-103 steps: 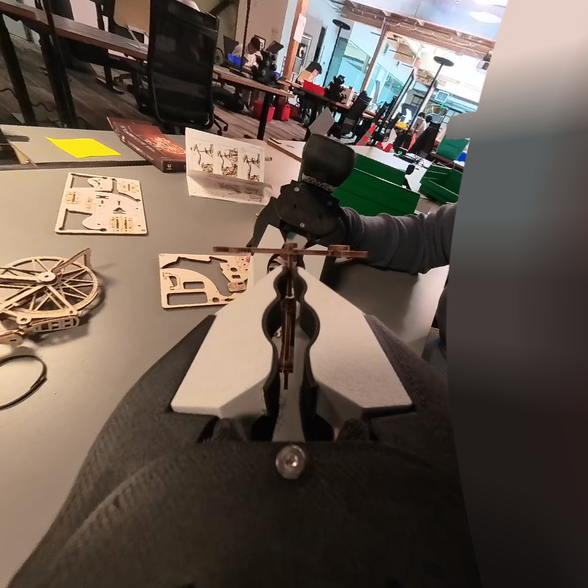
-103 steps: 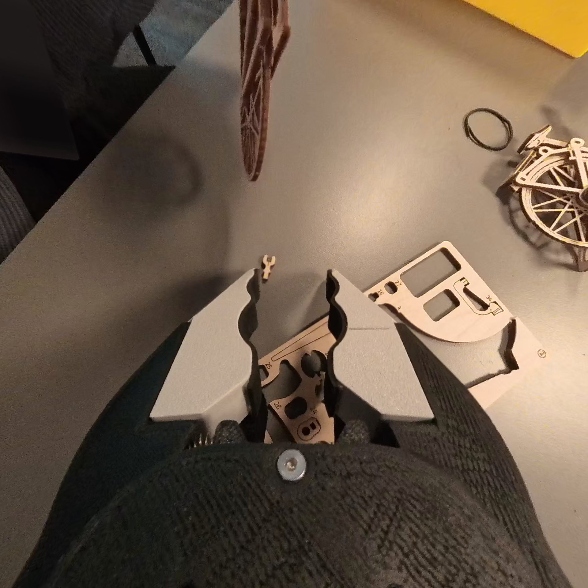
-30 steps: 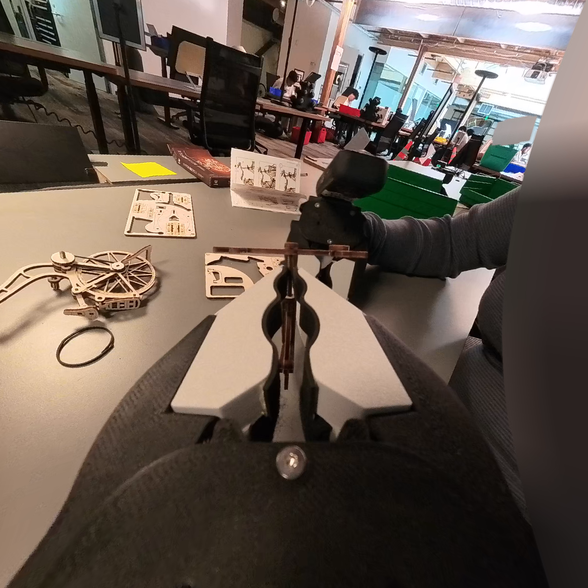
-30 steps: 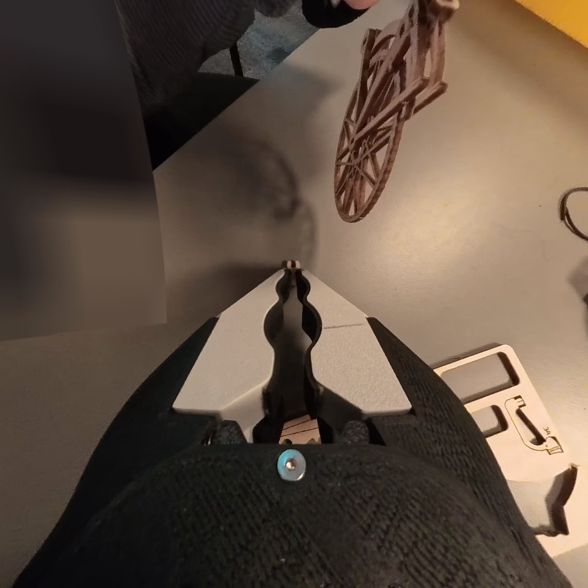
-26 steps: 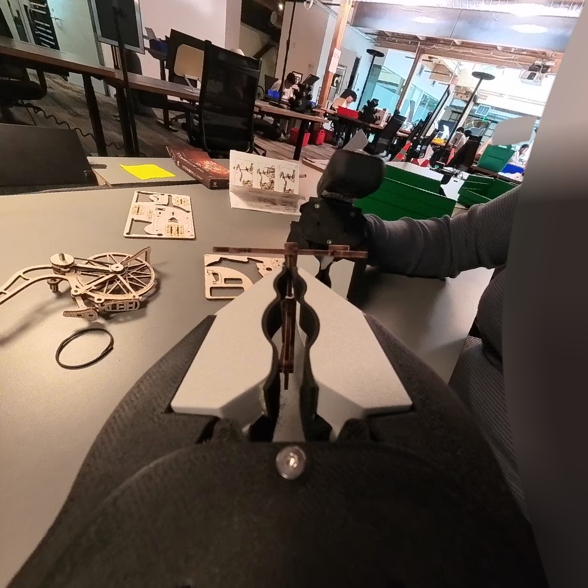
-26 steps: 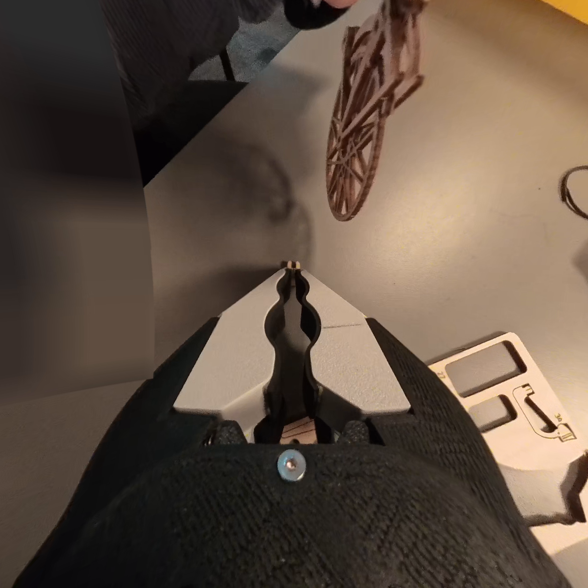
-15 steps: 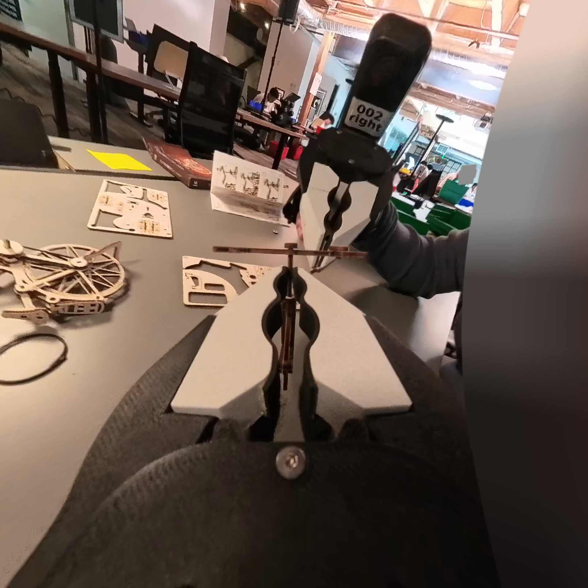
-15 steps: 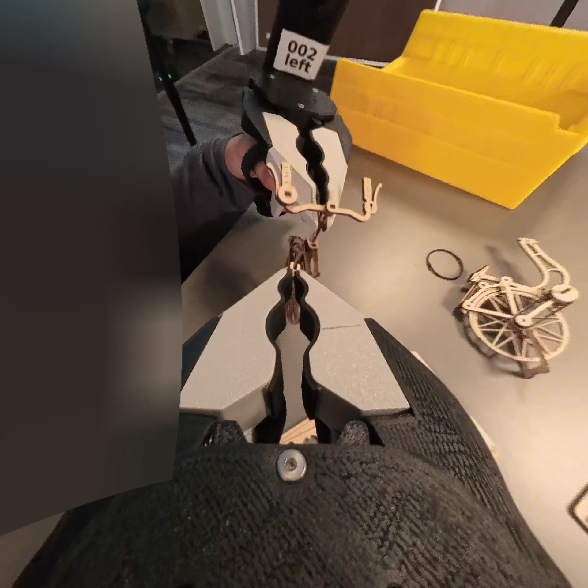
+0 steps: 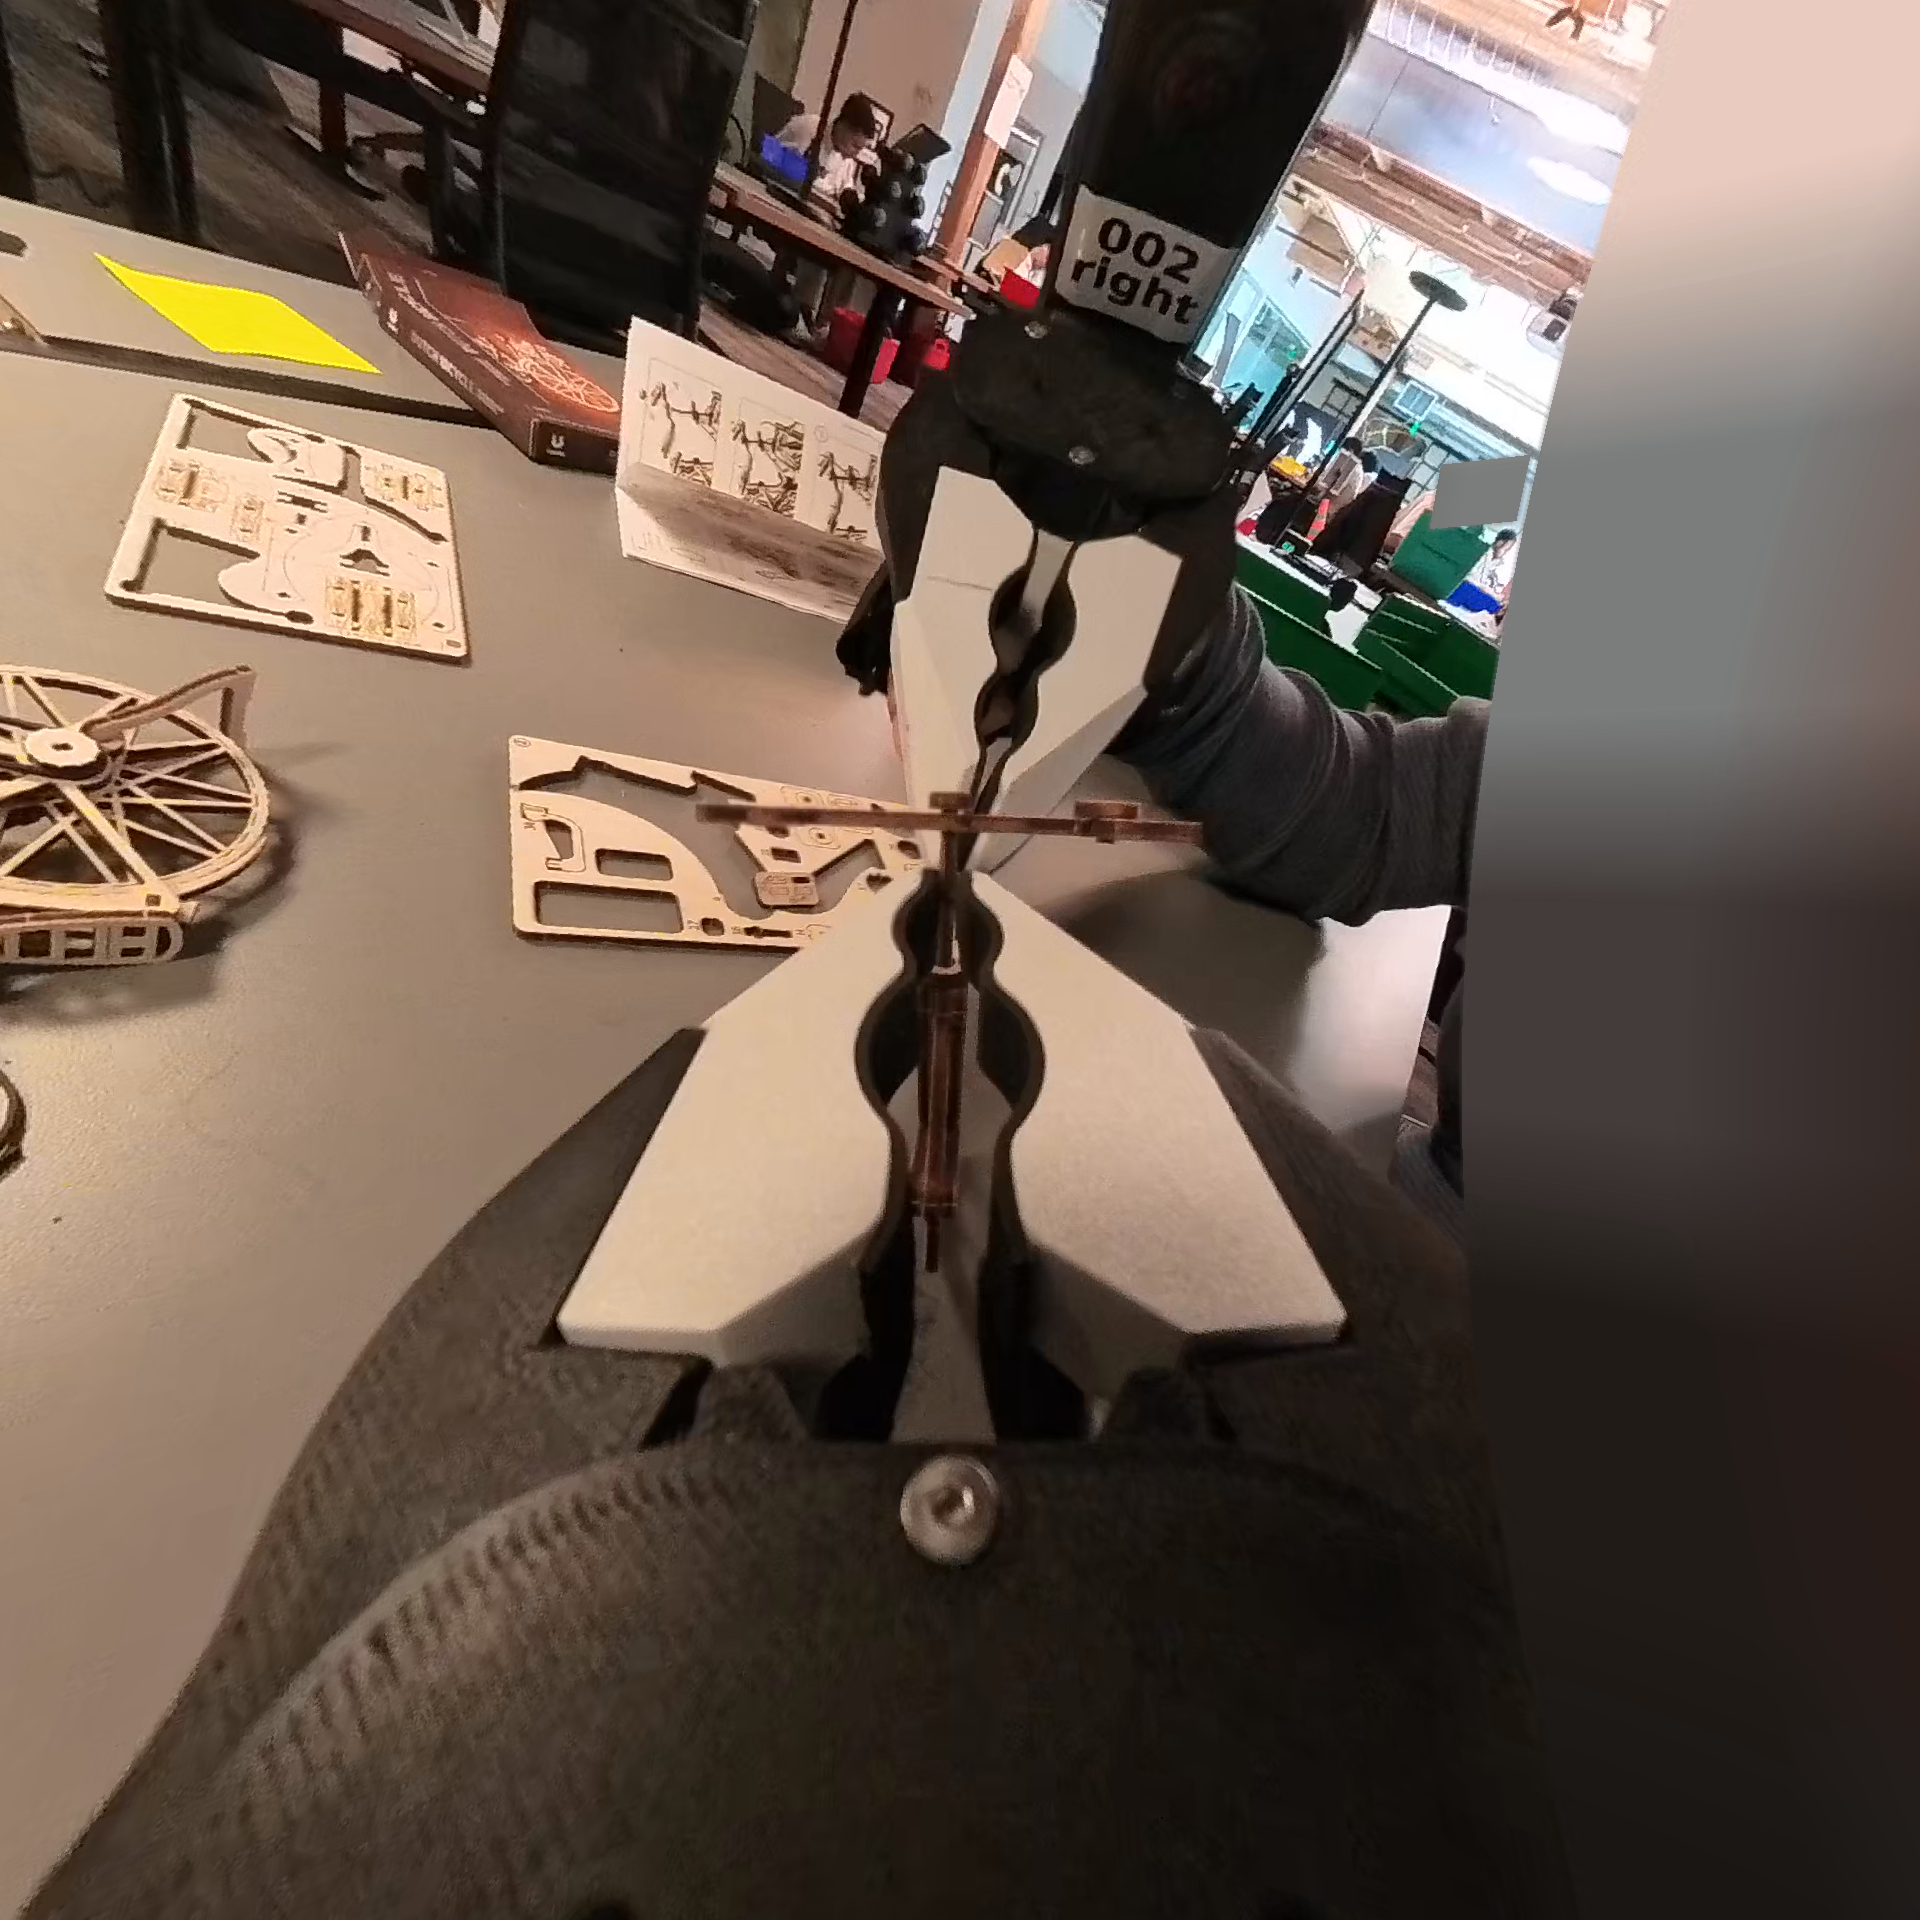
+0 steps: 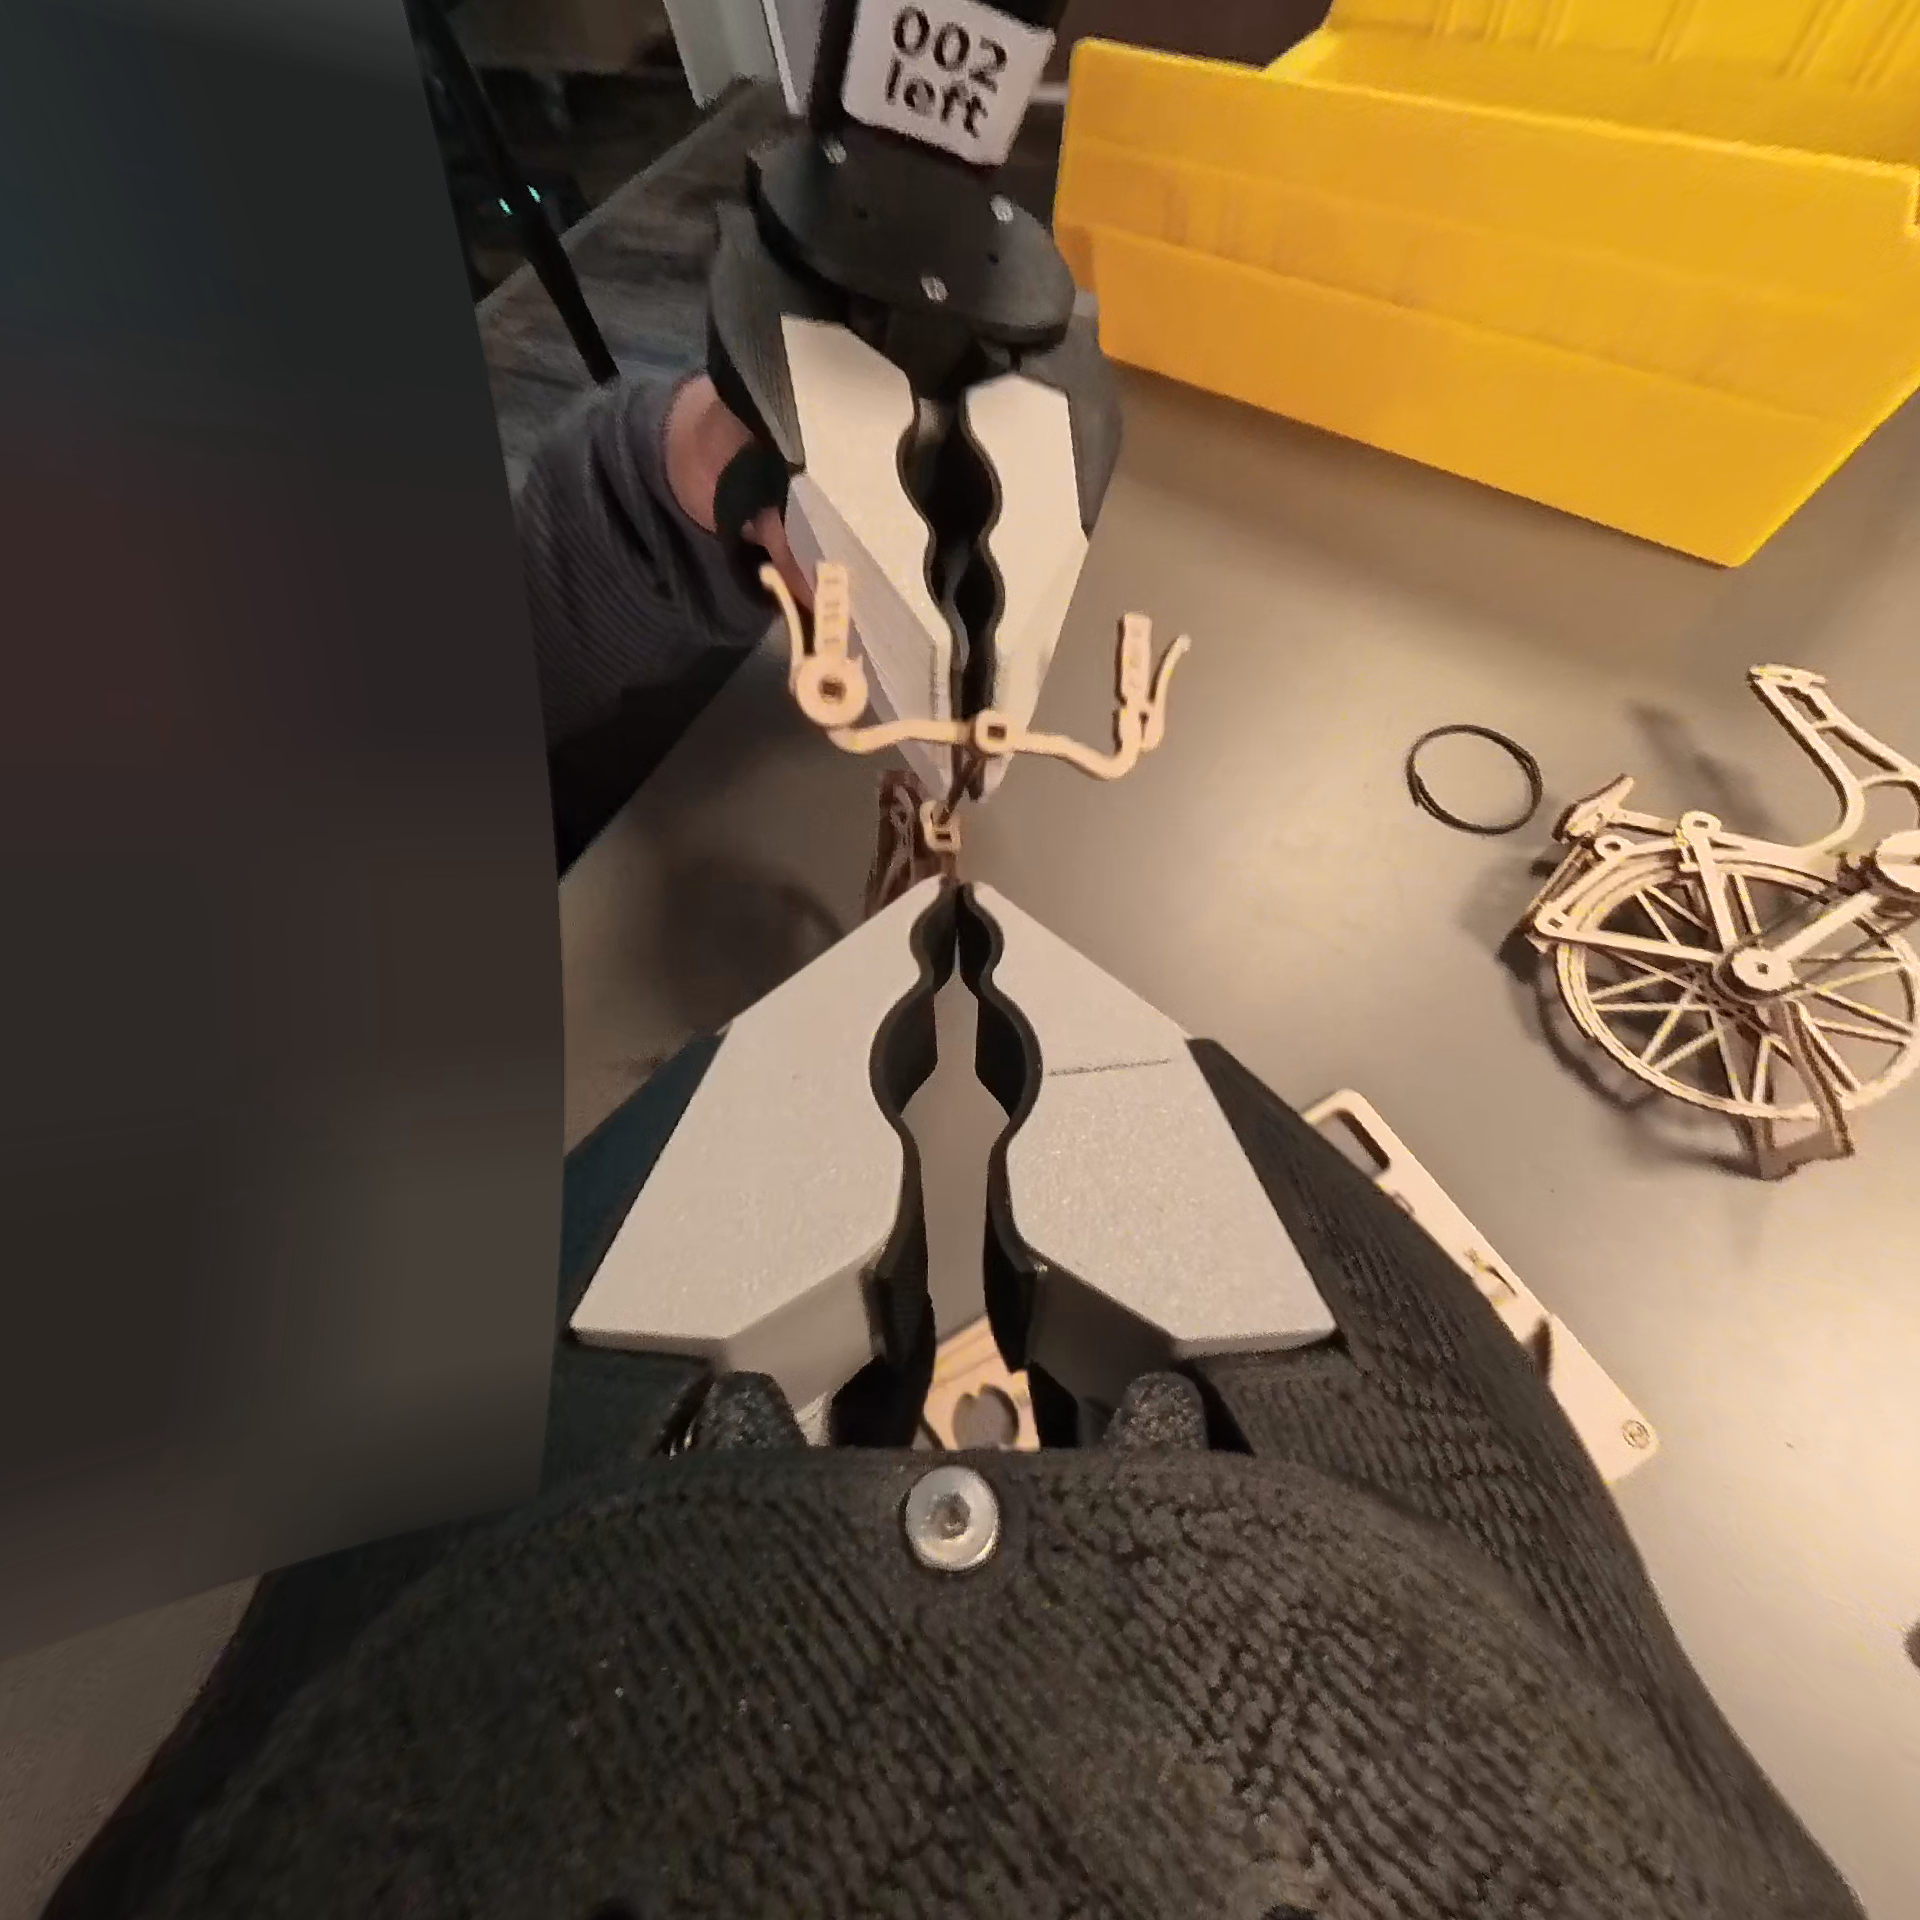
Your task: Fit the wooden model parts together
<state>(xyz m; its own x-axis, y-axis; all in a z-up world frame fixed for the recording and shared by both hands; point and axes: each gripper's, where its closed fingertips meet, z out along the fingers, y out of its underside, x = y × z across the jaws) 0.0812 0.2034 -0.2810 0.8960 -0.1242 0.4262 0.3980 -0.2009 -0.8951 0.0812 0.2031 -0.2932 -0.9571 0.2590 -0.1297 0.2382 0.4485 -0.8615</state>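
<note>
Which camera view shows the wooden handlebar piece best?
The right wrist view: the handlebar piece faces the camera, showing both curved ends. The left wrist view shows it edge-on, as a thin dark bar across the left gripper.

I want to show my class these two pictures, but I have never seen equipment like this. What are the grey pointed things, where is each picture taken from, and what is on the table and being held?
No robot here: a person holds a hand-held gripper in each hand, each with two grey fingers and a camera looking along them.

In the left wrist view, the left hand-held gripper is shut on a wooden handlebar and wheel assembly. The right hand-held gripper faces it.

The right wrist view looks back: its own fingertips pinch a small wooden piece just under the handlebars.

On the grey table lie a half-built wooden bicycle, a black rubber band, punched-out wooden sheets, an instruction booklet and a yellow bin.
</note>
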